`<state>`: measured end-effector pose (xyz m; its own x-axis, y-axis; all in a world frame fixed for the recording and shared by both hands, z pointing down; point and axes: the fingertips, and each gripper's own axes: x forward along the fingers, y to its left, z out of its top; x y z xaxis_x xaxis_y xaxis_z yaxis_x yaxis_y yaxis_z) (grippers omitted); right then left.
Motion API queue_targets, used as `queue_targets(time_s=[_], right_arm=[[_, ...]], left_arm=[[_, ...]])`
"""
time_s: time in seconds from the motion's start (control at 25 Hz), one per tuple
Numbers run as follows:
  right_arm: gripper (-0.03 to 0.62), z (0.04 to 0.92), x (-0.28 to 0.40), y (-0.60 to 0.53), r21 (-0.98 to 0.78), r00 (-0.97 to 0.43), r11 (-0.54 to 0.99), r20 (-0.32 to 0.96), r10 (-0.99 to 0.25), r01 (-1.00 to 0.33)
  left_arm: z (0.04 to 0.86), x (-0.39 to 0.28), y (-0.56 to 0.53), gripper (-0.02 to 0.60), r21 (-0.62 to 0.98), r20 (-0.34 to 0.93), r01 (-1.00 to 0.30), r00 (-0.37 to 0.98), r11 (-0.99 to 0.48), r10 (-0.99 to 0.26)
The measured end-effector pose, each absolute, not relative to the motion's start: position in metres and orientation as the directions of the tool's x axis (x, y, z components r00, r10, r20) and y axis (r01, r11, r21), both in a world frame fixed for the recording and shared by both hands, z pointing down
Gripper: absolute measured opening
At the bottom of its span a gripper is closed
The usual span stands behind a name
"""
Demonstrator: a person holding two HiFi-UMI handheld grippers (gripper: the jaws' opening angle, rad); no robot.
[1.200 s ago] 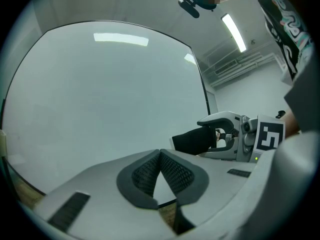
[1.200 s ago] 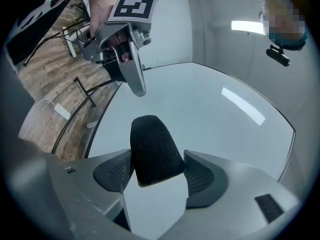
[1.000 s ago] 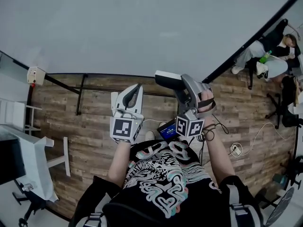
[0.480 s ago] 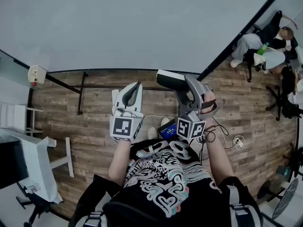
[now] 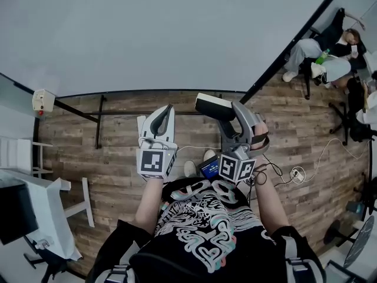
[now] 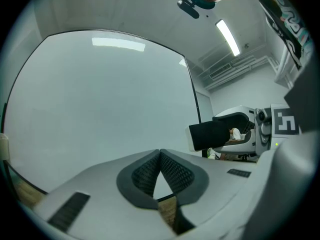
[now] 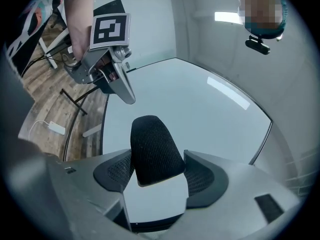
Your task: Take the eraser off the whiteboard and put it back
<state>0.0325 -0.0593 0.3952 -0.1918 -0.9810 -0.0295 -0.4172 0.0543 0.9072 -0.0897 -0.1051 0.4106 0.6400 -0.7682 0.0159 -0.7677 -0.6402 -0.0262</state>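
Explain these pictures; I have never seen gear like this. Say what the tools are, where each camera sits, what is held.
No robot here: a person holds a two-jaw gripper in each hand, facing a whiteboard. The head view comes from a camera on the person's head, looking down past both tools to the wooden floor. The other two views ride on the grippers. The right gripper is closed on the eraser, black felt showing. The left gripper is shut, empty.

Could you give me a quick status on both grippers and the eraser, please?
Right gripper shut on eraser, in front of the whiteboard. Left gripper shut, empty. No obstruction seen.
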Motion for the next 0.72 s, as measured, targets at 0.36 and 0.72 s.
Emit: queue_targets(time_s=[0.36, 0.72], right_arm=[[0.328, 0.397, 0.064, -0.074, 0.893, -0.16, 0.037, -0.04, -0.986, -0.449], [0.328, 0.392, 0.086, -0.085, 0.894, -0.163, 0.019, -0.061, -0.985, -0.448]], left_arm=[[0.406, -0.062, -0.129, 0.021, -0.041, 0.008, -0.772, 0.635, -0.635, -0.773], [0.407, -0.04, -0.132, 0.021, -0.055, 0.009, -0.765, 0.642, -0.642, -0.767]])
